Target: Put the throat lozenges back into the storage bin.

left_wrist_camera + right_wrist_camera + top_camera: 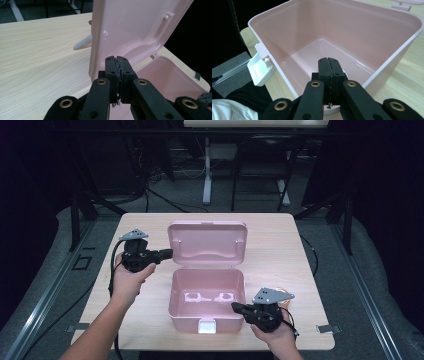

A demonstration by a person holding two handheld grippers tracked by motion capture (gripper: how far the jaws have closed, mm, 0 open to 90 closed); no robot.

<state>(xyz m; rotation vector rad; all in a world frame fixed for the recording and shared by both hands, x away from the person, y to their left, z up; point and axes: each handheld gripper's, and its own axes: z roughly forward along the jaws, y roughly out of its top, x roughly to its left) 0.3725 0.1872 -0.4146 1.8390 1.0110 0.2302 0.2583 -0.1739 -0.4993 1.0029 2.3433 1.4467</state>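
A pink plastic box (206,312) stands open at the table's middle, its lid (207,242) tilted up behind it. Seen through the right gripper view, the box's inside (342,32) holds nothing. My left gripper (167,253) is shut with nothing between its jaws, tips right at the lid's left edge (96,50). In its own view the left gripper (117,58) sits in front of the lid's inner face. My right gripper (235,306) is shut and empty at the box's front right corner. The right gripper (329,60) points over the rim (387,67) into the box.
A white latch (207,326) hangs at the box's front wall, the same latch (259,68) left of my right jaws. A white handle (82,43) sticks out behind the lid. Bare wooden table (280,245) lies on both sides of the box. Dark stands and cables surround the table.
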